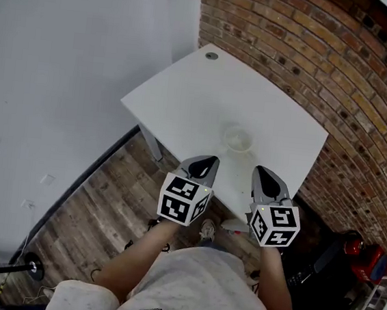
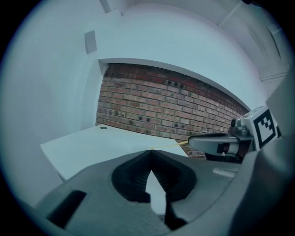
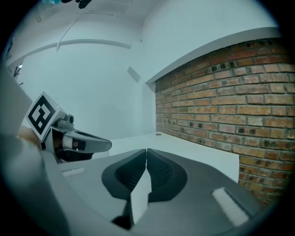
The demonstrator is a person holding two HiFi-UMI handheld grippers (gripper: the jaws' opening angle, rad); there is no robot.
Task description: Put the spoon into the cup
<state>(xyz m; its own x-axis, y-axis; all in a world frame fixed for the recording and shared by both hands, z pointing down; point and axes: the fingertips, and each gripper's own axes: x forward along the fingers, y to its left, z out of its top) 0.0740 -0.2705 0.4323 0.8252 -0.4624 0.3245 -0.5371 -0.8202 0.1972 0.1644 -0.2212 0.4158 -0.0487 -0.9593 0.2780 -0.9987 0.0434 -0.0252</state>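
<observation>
Your left gripper (image 1: 206, 160) and right gripper (image 1: 264, 172) are both pressed together on nothing, short of the cup (image 1: 238, 139), so locate the spoon, unseen in any view, then spread one.

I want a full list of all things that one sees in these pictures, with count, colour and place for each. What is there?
table: one, white, set against the brick wall
cup: one, clear, on the table near its front edge, just ahead of both grippers
round cap: one, grey, at the table's far corner
spoon: none seen in any view
brick wall: one, red-brown, right of the table
plain wall: one, white, left
floor: wooden planks, brown, under the table
red object: one, on the floor at lower right, too unclear to name
left hand-held gripper: one, grey, jaws together, empty
right hand-held gripper: one, grey, jaws together, empty
</observation>
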